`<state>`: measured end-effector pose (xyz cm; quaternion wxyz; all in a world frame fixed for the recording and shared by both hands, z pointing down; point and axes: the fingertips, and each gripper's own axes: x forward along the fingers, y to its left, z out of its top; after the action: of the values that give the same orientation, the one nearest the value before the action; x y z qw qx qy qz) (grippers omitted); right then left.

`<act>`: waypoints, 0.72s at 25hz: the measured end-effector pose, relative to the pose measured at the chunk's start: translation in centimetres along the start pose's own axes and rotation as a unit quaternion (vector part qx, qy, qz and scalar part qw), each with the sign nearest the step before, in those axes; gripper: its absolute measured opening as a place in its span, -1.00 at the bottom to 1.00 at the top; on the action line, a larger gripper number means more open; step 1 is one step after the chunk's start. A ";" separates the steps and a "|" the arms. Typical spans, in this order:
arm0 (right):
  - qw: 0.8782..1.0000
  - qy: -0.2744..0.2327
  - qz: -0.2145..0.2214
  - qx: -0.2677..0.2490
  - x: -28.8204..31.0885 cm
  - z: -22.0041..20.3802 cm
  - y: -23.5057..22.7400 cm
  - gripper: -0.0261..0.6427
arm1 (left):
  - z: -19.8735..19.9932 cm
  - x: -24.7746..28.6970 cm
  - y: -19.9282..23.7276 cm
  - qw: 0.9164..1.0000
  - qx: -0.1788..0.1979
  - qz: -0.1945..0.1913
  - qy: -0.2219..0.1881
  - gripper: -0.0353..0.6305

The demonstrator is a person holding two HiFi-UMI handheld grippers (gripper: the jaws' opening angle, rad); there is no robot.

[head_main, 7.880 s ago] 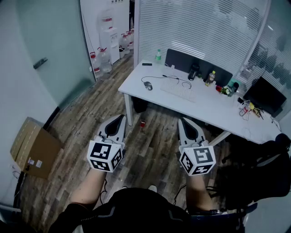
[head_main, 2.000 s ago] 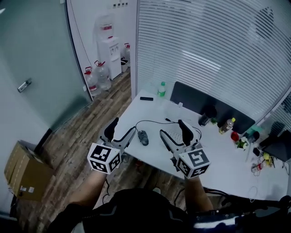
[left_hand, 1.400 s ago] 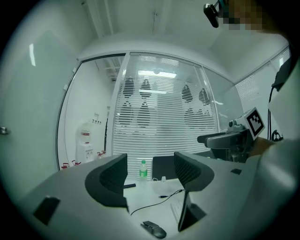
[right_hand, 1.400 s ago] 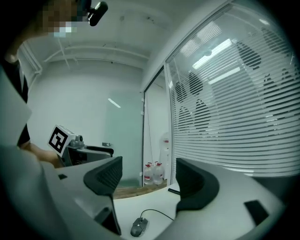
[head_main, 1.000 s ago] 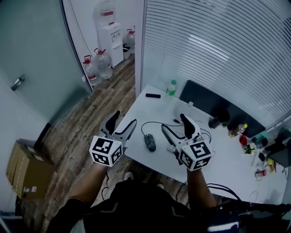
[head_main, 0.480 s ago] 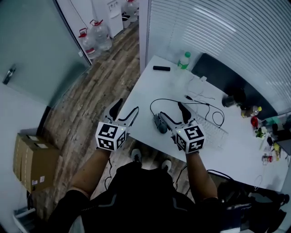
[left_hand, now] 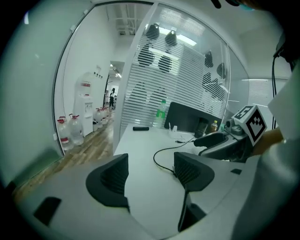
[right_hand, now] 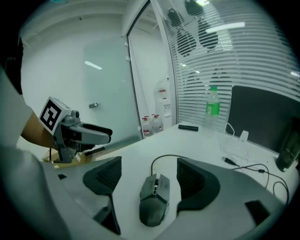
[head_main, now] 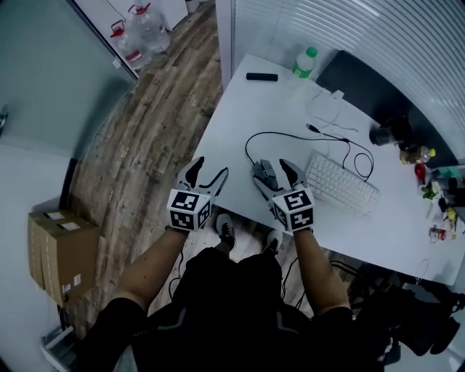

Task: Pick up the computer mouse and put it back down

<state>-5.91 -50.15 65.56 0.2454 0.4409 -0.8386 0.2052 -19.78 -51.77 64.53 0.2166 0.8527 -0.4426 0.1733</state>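
A dark grey wired mouse [head_main: 264,172] [right_hand: 154,198] lies near the front edge of the white desk [head_main: 240,116], its black cable [head_main: 290,136] looping away behind it. My right gripper [head_main: 271,173] [right_hand: 149,169] is open and low over the desk, one jaw on each side of the mouse, neither visibly touching it. To its left my left gripper [head_main: 211,168] [left_hand: 150,174] is open and empty at the desk's near left edge. In the left gripper view the right gripper [left_hand: 224,139] shows at the right.
A white keyboard [head_main: 341,185] lies right of the mouse. A green bottle [head_main: 304,62] and a black remote [head_main: 261,76] are at the desk's far end, by a dark panel [head_main: 363,87]. A cardboard box [head_main: 62,251] and water jugs [head_main: 138,22] stand on the wood floor.
The view has closed in over the desk. Both grippers have moved forward and down; the right one now straddles the mouse, which has not moved.
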 end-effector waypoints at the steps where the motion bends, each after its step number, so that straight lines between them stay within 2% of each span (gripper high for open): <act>1: 1.000 0.011 -0.001 0.002 0.5 -1.0 0.1 0.18 | -0.9 0.4 0.1 1.000 -0.001 0.000 0.009 0.07; 10: 0.997 0.073 -0.025 0.011 3.8 -7.3 -0.9 0.18 | -6.2 2.9 0.1 0.998 -0.003 -0.008 0.059 0.07; 18: 0.995 0.087 -0.043 0.012 5.5 -9.2 -1.5 0.18 | -8.5 4.0 -0.4 0.997 -0.014 -0.011 0.078 0.06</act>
<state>-5.24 -49.26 76.31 0.3208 0.4603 -0.7917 0.2417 -18.16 -49.85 73.59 0.2647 0.8382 -0.4173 0.2305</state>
